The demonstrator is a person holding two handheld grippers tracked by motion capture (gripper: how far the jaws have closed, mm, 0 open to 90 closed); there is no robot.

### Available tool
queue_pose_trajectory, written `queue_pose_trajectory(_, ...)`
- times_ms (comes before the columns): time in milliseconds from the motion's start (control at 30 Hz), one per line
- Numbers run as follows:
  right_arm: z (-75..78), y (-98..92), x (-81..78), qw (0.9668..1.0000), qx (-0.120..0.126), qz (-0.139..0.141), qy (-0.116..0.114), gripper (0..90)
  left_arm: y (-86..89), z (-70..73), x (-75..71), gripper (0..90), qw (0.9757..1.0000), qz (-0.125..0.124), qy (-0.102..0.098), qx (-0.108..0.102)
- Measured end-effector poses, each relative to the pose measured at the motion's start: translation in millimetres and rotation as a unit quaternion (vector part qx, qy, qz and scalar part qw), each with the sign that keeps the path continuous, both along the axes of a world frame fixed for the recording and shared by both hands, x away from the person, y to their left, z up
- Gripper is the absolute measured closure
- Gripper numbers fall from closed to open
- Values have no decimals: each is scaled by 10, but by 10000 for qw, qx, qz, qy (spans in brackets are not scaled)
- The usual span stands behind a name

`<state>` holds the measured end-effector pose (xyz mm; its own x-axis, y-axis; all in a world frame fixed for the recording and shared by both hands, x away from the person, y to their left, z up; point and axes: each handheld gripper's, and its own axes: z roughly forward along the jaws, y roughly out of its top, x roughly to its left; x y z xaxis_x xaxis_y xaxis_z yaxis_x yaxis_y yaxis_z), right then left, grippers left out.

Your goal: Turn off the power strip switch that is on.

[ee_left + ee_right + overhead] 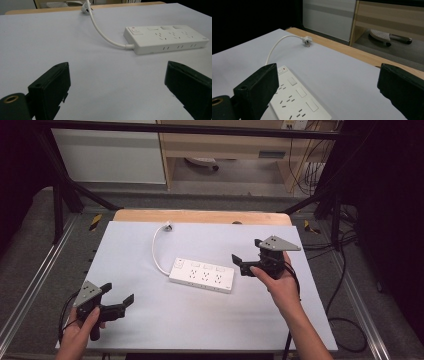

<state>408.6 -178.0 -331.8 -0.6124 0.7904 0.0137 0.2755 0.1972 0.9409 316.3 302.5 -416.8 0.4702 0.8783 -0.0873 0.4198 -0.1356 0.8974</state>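
Note:
A white power strip (202, 275) lies flat near the middle of the white table top (150, 315), with several sockets and a switch at its left end. Its white cable (156, 247) curves back to a plug (167, 225) near the far edge. My right gripper (248, 251) hovers open just right of the strip, nothing between its jaws. My left gripper (119, 292) is open near the front left corner, well apart from the strip. The left gripper view has the strip (166, 38) ahead to the right. In the right gripper view the strip (297, 100) lies below the jaws, the plug (307, 40) farther off.
A wooden table edge (200, 216) runs behind the white top. Black frame bars (65, 180) stand at the back left and right. Cables (345, 285) trail on the floor at the right. A cabinet (107, 155) and a wooden shelf (225, 145) stand beyond.

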Motion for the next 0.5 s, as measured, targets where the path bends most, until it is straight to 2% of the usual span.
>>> queue_pose_trajectory(500,24,142,181,10000,18,-14,34,47,0,-4,2,64,10000,-17,9,17)
